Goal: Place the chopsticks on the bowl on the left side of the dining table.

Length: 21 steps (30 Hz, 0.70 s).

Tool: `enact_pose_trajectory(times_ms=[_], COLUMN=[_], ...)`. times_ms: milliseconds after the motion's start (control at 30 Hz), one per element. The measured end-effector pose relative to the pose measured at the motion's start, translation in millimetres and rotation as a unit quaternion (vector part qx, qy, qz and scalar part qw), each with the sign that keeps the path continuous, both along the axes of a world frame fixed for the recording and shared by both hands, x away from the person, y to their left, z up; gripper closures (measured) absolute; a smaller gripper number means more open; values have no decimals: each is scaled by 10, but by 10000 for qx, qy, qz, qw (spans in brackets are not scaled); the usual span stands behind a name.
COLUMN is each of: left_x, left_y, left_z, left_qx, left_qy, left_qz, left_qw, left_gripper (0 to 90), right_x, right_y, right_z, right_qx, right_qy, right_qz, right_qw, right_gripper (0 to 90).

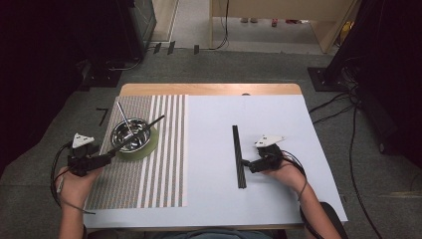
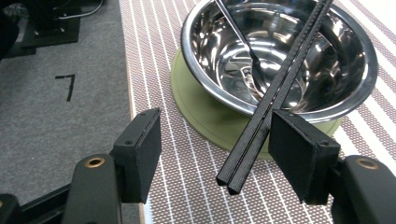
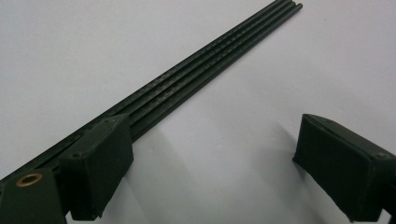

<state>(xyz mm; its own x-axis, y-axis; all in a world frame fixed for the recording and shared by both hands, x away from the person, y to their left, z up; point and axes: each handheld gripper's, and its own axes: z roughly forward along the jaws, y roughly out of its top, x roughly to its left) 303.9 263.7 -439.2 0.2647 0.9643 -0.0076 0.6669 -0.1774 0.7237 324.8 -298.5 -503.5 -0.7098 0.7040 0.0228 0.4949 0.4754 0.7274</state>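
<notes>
A pair of black chopsticks (image 2: 275, 88) leans across the rim of the steel bowl (image 2: 355, 56), its near ends jutting out over the striped placemat (image 2: 187, 186) between the spread jaws of the left gripper (image 2: 215, 154), close against the right-hand pad but not clamped. The bowl sits on a green coaster (image 2: 205, 112) and also holds a metal utensil (image 2: 236, 30). On the white table cover (image 1: 209, 149), a second bundle of black chopsticks (image 3: 196, 65) lies flat, and the right gripper (image 3: 212, 163) rests beside it with jaws wide apart, one pad over the sticks' edge.
</notes>
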Motion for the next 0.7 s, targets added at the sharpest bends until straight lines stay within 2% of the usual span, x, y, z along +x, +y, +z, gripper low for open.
enact_pose_trajectory(times_ms=[700], left_x=[143], left_y=[196], left_z=[-25], left_qx=[-28], left_qy=[-109], left_qz=[378], left_qw=[9992], left_gripper=[372], right_x=[-1], right_y=[0], right_z=[0], right_qx=[2], right_qy=[4], right_qz=[-3], right_qw=[10000], right_gripper=[109])
